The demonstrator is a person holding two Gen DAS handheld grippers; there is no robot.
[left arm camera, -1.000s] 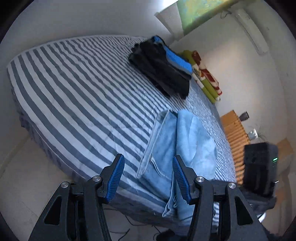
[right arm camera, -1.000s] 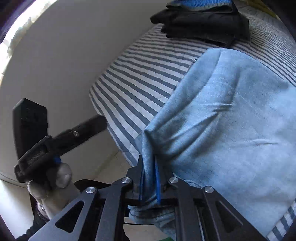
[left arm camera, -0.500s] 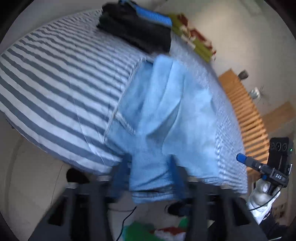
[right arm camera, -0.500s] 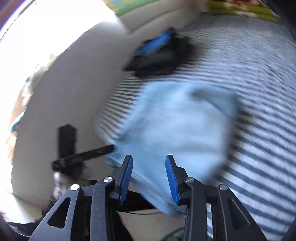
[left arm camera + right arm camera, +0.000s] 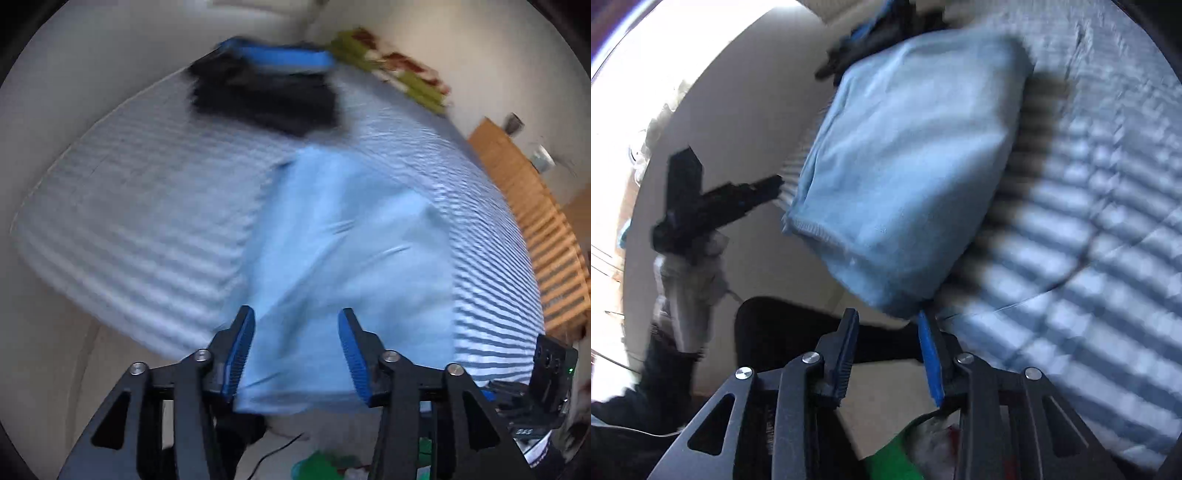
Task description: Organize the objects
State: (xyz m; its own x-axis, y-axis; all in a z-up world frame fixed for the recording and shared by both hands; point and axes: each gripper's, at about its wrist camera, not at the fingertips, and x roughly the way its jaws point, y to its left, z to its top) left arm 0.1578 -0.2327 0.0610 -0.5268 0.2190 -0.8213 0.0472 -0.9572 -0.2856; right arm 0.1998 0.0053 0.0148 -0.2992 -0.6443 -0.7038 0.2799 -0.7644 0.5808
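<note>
**Folded blue garment on the bed edge, both grippers off it**

Nearest in the left wrist view, the left gripper hangs over the near edge of the bed. Its jaws stand well apart and are opening; the near end of the light blue folded garment lies in the gap between the pads, but the pads do not press on it.

In the right wrist view, the right gripper sits just off the bed's near edge, its jaws partly open and closing. Nothing is clamped between them: the garment's near corner ends just above the right-hand pad, and whether it touches that pad cannot be told through the blur. The left gripper shows here too, dark and blurred, held in a white-gloved hand beyond the bed's side edge.

The garment lies along the near edge of the striped bed, its near end hanging slightly over it.

Farther in, toward the far edge of the bed, sits a stack of dark clothes with a blue piece on top, just beyond the garment's far end.

Beyond the far corner lies a green and red patterned roll; wooden slats run along the bed's right edge.
</note>
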